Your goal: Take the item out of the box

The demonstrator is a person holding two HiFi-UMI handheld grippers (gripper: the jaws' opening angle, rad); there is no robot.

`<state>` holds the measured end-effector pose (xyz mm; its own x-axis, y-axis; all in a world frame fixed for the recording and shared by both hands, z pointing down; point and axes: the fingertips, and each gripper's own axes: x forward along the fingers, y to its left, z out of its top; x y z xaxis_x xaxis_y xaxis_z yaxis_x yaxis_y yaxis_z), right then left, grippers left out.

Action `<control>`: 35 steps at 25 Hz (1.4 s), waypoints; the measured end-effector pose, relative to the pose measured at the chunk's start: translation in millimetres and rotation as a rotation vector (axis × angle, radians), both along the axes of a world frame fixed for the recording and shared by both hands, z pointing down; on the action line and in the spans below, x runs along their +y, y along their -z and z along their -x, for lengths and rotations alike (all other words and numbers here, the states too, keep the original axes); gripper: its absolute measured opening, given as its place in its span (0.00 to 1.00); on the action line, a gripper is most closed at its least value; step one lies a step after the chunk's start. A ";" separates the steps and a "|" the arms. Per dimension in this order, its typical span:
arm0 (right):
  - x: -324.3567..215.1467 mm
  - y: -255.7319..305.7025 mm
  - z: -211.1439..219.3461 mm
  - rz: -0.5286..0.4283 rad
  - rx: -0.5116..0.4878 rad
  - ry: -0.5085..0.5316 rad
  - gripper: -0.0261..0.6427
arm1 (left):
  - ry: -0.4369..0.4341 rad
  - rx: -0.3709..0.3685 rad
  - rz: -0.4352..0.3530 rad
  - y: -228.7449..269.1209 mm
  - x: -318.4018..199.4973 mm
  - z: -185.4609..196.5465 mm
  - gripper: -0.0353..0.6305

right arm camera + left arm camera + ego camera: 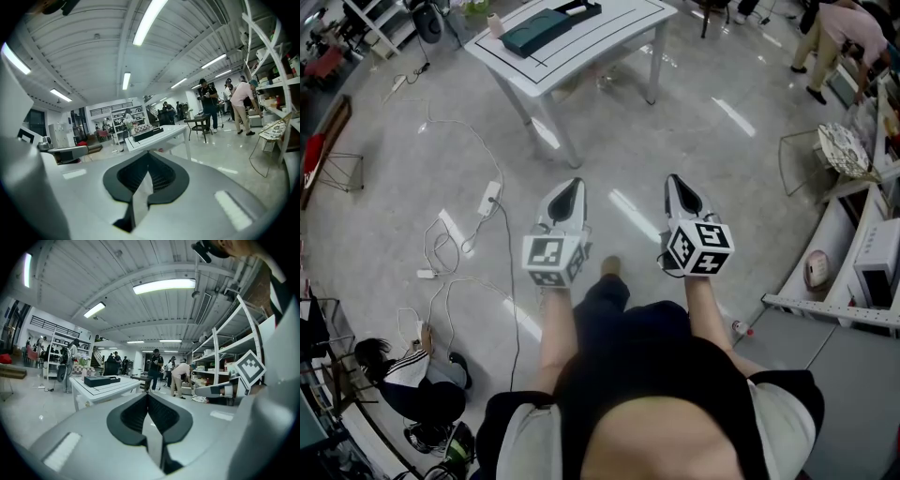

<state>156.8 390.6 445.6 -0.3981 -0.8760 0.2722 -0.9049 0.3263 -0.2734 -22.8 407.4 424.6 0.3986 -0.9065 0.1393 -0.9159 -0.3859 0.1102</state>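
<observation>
A dark, flat box [534,30] lies on a white table [581,58] far ahead, across the floor. It also shows small in the left gripper view as the box [101,380] on the table [107,391], and in the right gripper view as the box [148,133] on the table [161,137]. My left gripper [572,185] and right gripper [675,180] are held out side by side over the floor, well short of the table. Both point toward it. The left gripper [148,395] and right gripper [149,154] have their jaws together with nothing between them.
White cables and a power strip [490,197] lie on the floor to the left. A person [412,375] sits low at the bottom left. Shelving [862,272] lines the right side, with a wire stool [811,164] before it. Several people stand beyond the table.
</observation>
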 end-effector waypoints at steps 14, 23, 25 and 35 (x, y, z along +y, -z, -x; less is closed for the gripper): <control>-68.2 4.0 38.2 -0.013 0.003 -0.006 0.04 | -0.023 -0.005 -0.014 3.7 -79.7 35.7 0.07; -95.9 7.7 48.4 -0.028 -0.004 -0.026 0.04 | -0.074 -0.016 -0.033 9.0 -111.4 40.0 0.07; -99.4 5.3 52.0 -0.023 -0.003 -0.027 0.04 | -0.081 -0.014 -0.028 6.9 -114.9 41.7 0.07; -106.5 1.2 62.9 -0.004 0.002 -0.017 0.04 | -0.097 -0.025 -0.011 -0.5 -120.3 47.2 0.07</control>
<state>93.9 284.1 444.4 -0.3831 -0.8836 0.2693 -0.9107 0.3124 -0.2703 -70.0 287.1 425.1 0.4813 -0.8652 0.1407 -0.8765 -0.4741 0.0833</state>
